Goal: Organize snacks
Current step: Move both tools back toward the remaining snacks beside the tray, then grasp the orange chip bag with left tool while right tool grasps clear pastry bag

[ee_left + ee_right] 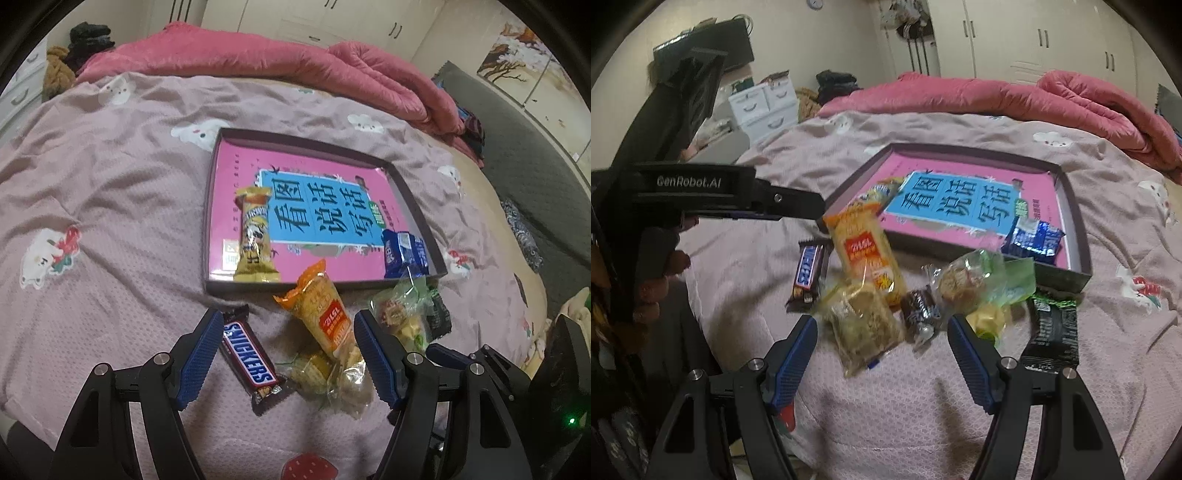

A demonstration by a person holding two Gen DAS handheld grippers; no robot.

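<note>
In the left wrist view my left gripper [290, 354] hangs open low over the bed. A Snickers bar [247, 365] lies between its fingers, against the left one, with an orange biscuit pack [325, 317] and a clear cracker pack [321, 373] beside it. My right gripper [884, 354] is also open, straddling the clear cracker pack [860, 328] and a small dark candy [919, 314] without pressing them. A green-tinted pack [971, 284] and a black-green wrapper [1054, 332] lie to its right. The shallow box [417, 206] holds a pink book, a gold bar [255, 236] and a blue pack [404, 253].
The snacks lie on a pink-grey bed sheet [110, 206] just in front of the box. A rolled red quilt [258, 55] runs along the far side. A hand [653, 288] holds the left tool's black housing [694, 184] at the left of the right wrist view.
</note>
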